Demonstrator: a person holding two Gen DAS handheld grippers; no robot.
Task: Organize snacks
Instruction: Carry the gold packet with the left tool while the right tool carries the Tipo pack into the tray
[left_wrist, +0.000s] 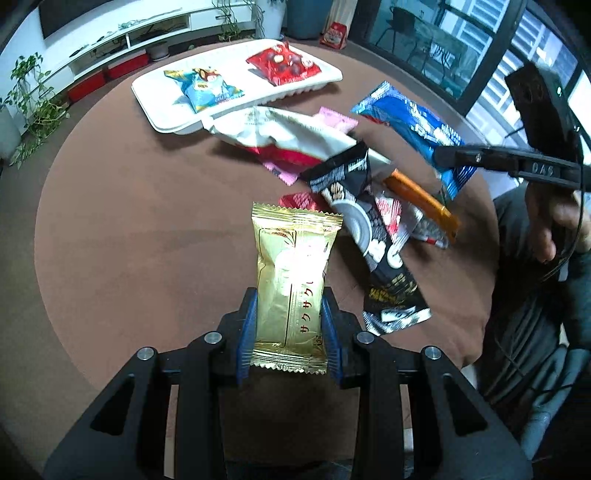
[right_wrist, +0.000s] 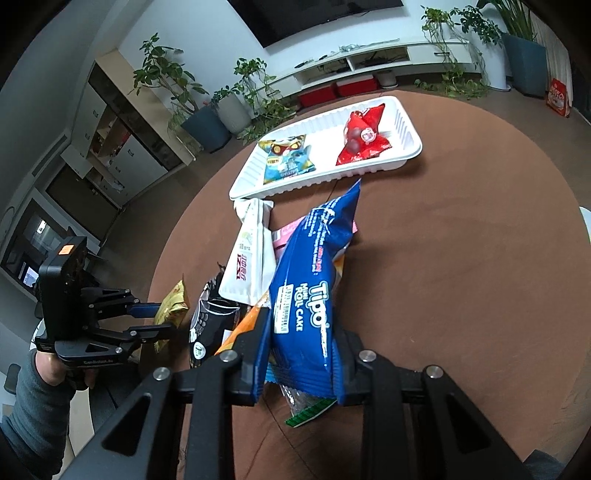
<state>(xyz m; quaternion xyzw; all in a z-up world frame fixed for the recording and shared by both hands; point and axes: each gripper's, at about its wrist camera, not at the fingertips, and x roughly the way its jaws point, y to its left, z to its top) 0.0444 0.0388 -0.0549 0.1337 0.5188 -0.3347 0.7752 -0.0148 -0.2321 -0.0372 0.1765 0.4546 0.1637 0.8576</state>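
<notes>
My left gripper (left_wrist: 289, 325) is shut on a gold snack packet (left_wrist: 291, 280), held above the brown round table (left_wrist: 129, 229); it also shows in the right wrist view (right_wrist: 170, 310). My right gripper (right_wrist: 300, 347) is shut on a blue Tipo roll cake packet (right_wrist: 310, 280), lifted over the pile; it also shows in the left wrist view (left_wrist: 410, 125). A white tray (left_wrist: 155, 83) at the far side holds a light blue packet (left_wrist: 205, 88) and a red packet (left_wrist: 282, 64).
A loose pile lies mid-table: a white and red bag (left_wrist: 280, 136), a black packet (left_wrist: 369, 229), an orange stick packet (left_wrist: 424, 203), pink packets (left_wrist: 336, 120). Potted plants, a white TV shelf and windows surround the table.
</notes>
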